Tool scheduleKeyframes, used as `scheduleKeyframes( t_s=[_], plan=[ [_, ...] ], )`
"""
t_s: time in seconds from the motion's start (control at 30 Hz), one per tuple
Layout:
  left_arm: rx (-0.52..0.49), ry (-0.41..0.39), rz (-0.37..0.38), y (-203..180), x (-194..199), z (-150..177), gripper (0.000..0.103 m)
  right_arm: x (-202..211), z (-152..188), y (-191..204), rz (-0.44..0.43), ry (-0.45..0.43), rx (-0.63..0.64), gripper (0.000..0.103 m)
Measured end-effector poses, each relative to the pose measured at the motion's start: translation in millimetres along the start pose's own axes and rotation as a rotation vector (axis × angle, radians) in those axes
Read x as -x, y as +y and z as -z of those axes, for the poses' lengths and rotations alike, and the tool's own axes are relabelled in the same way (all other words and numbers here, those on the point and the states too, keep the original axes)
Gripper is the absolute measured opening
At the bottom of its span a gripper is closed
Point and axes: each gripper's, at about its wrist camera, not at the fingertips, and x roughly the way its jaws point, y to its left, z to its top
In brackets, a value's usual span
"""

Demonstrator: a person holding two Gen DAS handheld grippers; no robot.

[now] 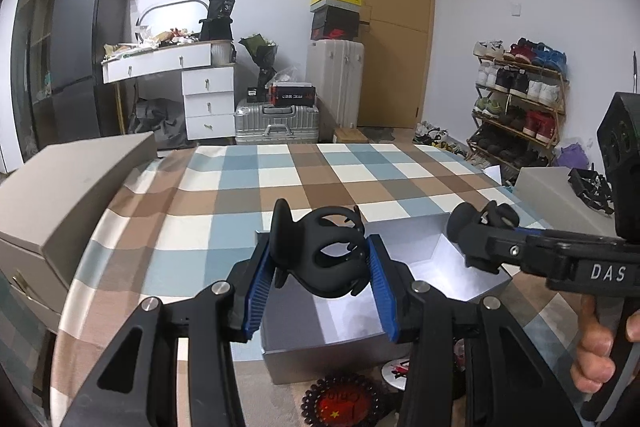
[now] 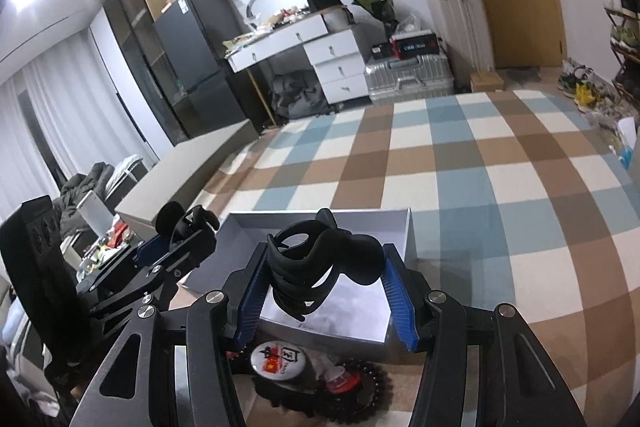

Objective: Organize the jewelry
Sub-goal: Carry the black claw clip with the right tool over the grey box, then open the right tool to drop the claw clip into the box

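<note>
My left gripper point(image 1: 320, 267) is shut on a black hair claw clip point(image 1: 320, 259) and holds it above an open grey box point(image 1: 472, 267) on the checked cloth. My right gripper point(image 2: 324, 279) is shut on a second black hair claw clip point(image 2: 320, 263) above the same box point(image 2: 396, 231). In the left wrist view the right gripper point(image 1: 480, 235) comes in from the right with its clip point(image 1: 486, 217). In the right wrist view the left gripper point(image 2: 176, 239) shows at the left with its clip point(image 2: 184, 219). A dark bead bracelet point(image 1: 340, 401) and a round badge point(image 2: 280, 363) lie in front of the box.
A checked blue, brown and white cloth point(image 1: 280, 179) covers the surface. A grey cabinet point(image 1: 68, 195) stands at its left, another grey box point(image 1: 560, 195) at the right. Beyond are drawers, suitcases, a door and a shoe rack point(image 1: 520, 99).
</note>
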Motion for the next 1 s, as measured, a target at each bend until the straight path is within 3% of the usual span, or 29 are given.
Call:
scheduleKeyframes(
  t_s=[0.3, 0.93, 1.0],
  plan=[
    [0.001, 0.018, 0.016, -4, -4, 3, 0.039, -16, 3, 11, 0.044, 0.022, 0.09, 0.053],
    [-0.002, 0.018, -0.032, -8, -4, 4, 0.04, -21, 2, 10, 0.061, 0.029, 0.11, 0.054],
    [-0.006, 0.007, -0.03, -8, -2, 4, 0.04, -18, 2, 11, 0.061, 0.021, 0.107, 0.06]
  ],
)
